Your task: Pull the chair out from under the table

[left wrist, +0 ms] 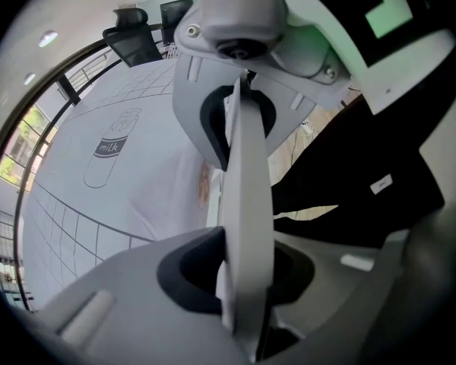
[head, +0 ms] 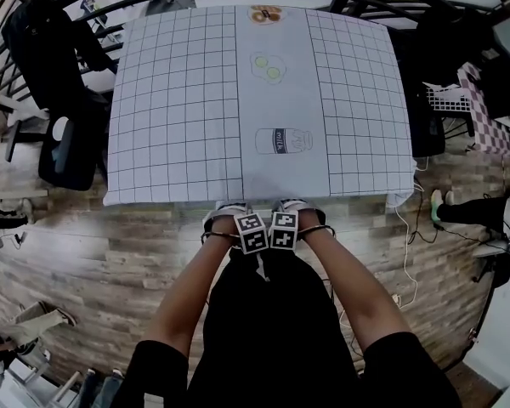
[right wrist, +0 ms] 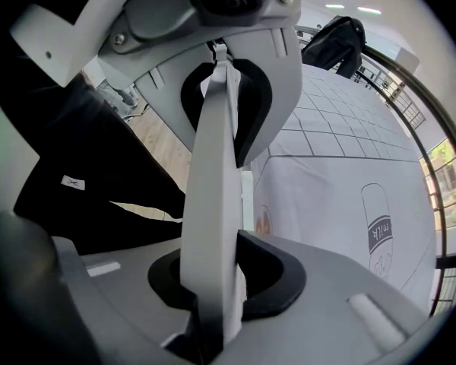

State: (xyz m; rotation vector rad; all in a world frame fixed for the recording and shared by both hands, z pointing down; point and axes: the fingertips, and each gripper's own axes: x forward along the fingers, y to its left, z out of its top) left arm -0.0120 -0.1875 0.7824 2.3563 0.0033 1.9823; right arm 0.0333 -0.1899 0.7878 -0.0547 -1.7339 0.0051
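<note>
I'm clamping left gripper (left wrist: 243,287) and right gripper (right wrist: 213,287) on the chair (left wrist: 247,166) (top edge running sideways between them), table (head: 178,100) lying ahead.

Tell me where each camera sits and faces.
Head view: on the head, steeply down at the table; forearms, left gripper, right gripper show.
Left gripper view: on that gripper, along its jaws shut on the chair back; right gripper and black clothes beyond.
Right gripper view: likewise on its gripper, same chair back; left gripper beyond.
Shared: all show the milk drawing.
</note>
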